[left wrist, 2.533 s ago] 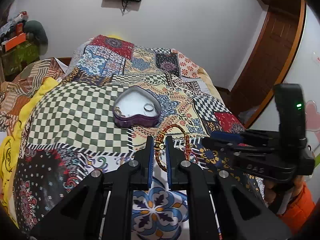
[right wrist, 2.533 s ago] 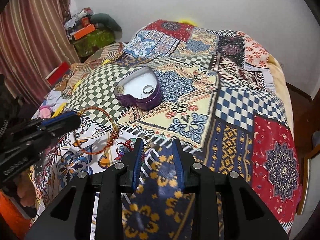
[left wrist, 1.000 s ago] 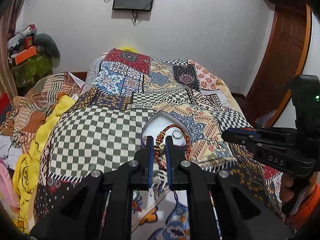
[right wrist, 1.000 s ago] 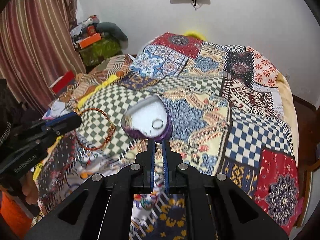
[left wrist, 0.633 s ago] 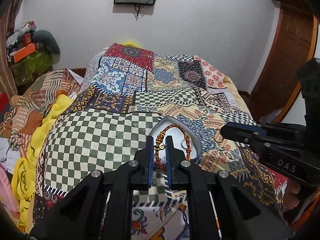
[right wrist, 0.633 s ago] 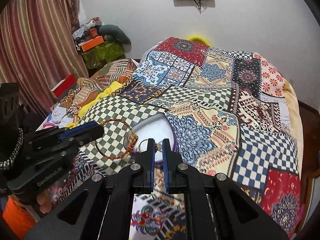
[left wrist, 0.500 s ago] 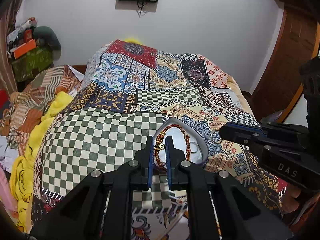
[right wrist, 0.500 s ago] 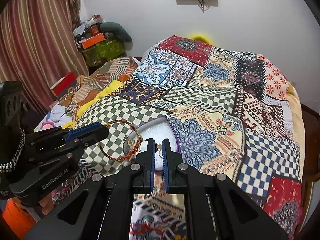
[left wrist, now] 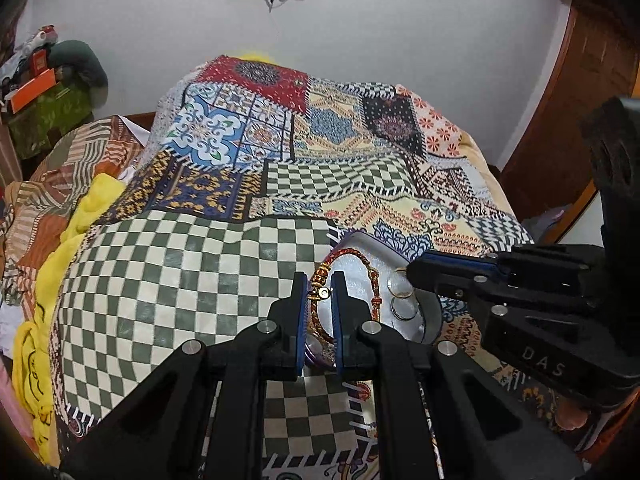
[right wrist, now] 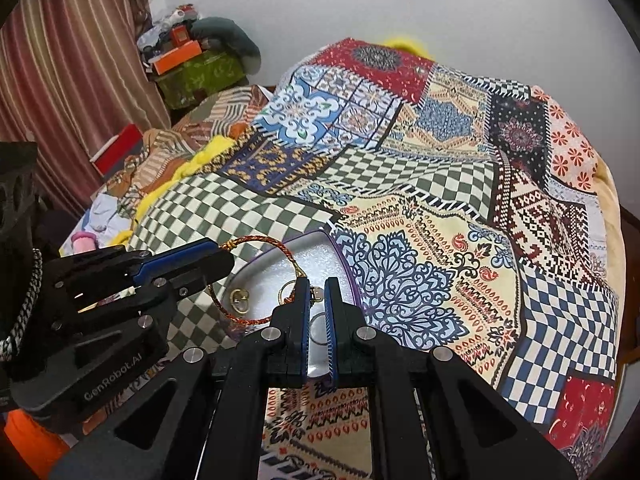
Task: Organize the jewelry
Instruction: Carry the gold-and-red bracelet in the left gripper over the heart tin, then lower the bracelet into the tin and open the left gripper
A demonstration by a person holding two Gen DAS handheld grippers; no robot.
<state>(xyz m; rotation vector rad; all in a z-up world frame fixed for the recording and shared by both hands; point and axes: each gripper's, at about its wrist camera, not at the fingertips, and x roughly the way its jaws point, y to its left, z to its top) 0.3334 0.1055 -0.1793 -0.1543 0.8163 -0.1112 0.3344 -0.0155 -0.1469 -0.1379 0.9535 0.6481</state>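
A purple heart-shaped box (left wrist: 430,312) with a pale lining sits on the patchwork bedspread; it also shows in the right wrist view (right wrist: 342,258). My left gripper (left wrist: 321,294) is shut on a red-and-gold woven bracelet (left wrist: 374,280), held just over the box. My right gripper (right wrist: 316,294) is shut on a small gold earring (right wrist: 317,292) above the box, seen from the left as a thin gold ring (left wrist: 401,289). A silver ring (left wrist: 400,307) lies inside the box. A gold ring (right wrist: 239,300) lies in it too. The bracelet (right wrist: 280,246) hangs from the left fingers.
The patchwork bedspread (left wrist: 200,272) covers the bed. A yellow cloth (left wrist: 36,320) and striped fabric bunch at the left edge. Boxes and clutter (right wrist: 188,60) stand by the curtain. A wooden door (left wrist: 568,120) is at the right.
Both grippers moved forward over the heart-shaped box. The right gripper closed on the earring and lifted it; the left carried the bracelet from the bed's near part to above the box.
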